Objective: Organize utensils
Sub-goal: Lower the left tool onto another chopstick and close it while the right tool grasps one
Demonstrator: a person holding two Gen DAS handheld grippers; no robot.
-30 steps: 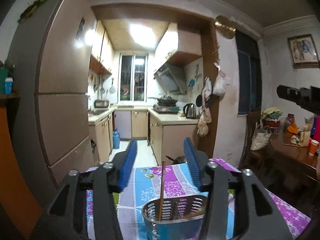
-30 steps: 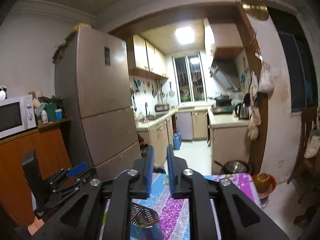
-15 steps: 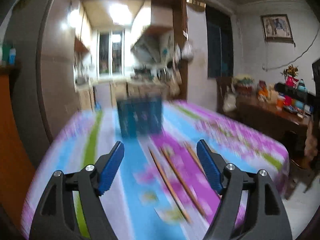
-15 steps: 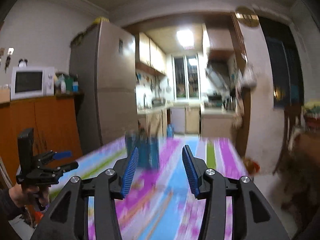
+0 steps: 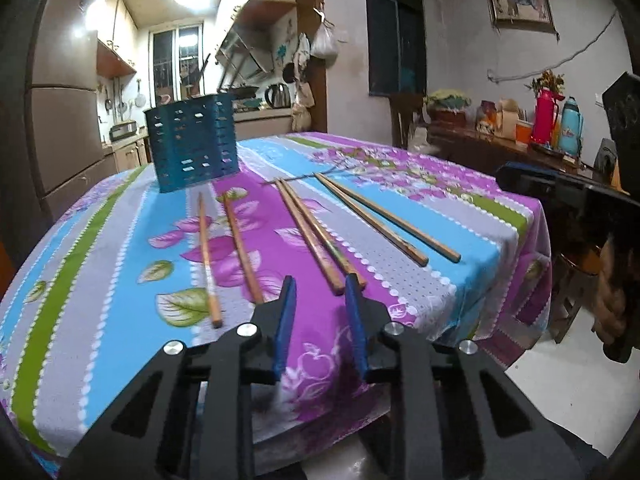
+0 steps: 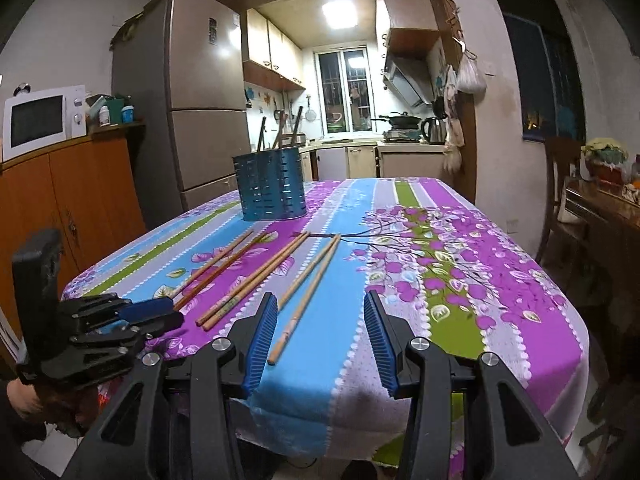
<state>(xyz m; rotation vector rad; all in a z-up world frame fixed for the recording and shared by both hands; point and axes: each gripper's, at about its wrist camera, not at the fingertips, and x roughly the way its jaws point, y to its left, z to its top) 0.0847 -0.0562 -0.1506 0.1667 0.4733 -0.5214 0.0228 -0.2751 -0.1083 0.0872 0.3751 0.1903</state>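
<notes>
A blue perforated utensil holder (image 5: 192,146) (image 6: 270,184) stands at the far end of the flowered tablecloth (image 5: 120,256) (image 6: 460,264) with several chopsticks in it. Several wooden chopsticks (image 5: 316,236) (image 6: 256,276) lie in pairs on the cloth between the holder and the near edge. My left gripper (image 5: 318,294) is open and empty just short of the middle pair's near ends. My right gripper (image 6: 320,312) is open and empty above the near edge, by the rightmost pair (image 6: 308,292). The left gripper also shows in the right wrist view (image 6: 156,314).
A dark wooden side table (image 5: 520,148) with flasks and cups stands to the right. A fridge (image 6: 192,120) and an orange cabinet (image 6: 60,200) with a microwave (image 6: 40,120) stand to the left. The kitchen lies behind.
Both grippers have pulled back from above the holder to the near table edge and dropped low. The right gripper has opened. The left jaws have narrowed but stay open.
</notes>
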